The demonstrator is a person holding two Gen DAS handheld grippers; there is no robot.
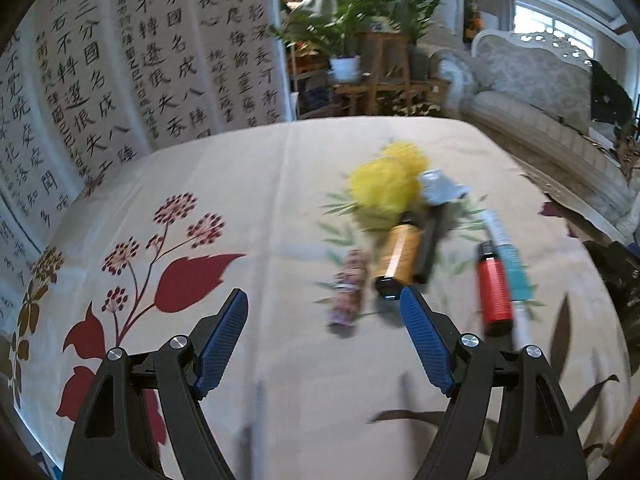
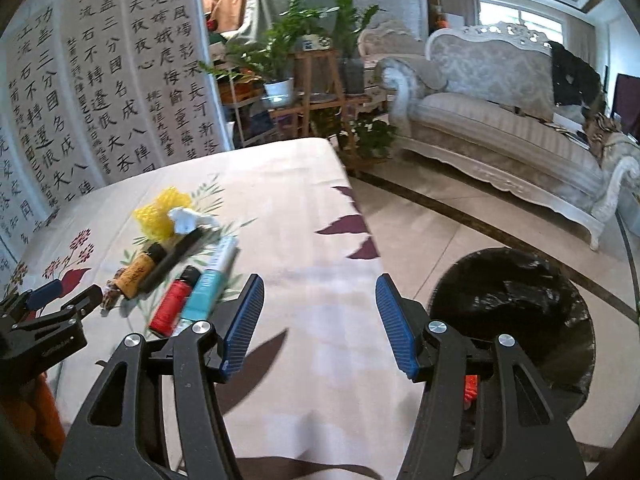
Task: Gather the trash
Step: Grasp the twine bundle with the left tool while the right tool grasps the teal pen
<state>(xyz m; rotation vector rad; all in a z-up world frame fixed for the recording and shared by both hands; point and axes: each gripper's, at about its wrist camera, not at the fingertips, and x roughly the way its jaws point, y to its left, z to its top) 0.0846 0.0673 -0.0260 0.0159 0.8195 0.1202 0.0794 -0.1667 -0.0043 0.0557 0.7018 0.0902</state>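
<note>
Both hand-held grippers, left (image 1: 324, 314) and right (image 2: 320, 300), stood with jaws apart and empty above the table (image 2: 288, 184). Trash lay clustered at the table's middle: yellow mesh (image 1: 384, 184), crumpled tissue (image 1: 440, 188), amber bottle (image 1: 400, 258), red tube (image 1: 496, 292), teal tube (image 2: 206, 294), small wrapper (image 1: 350, 286). Risk: the round bottle and tubes could roll off if nudged. On the floor to the right, the black-lined bin (image 2: 512, 320) showed no visible contents.

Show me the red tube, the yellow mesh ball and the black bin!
red plastic tube (image 2: 173, 305), right wrist view, middle of its body
yellow mesh ball (image 1: 382, 188), left wrist view, centre of the mesh
black-lined round bin (image 2: 516, 304), right wrist view, inside liner
</note>
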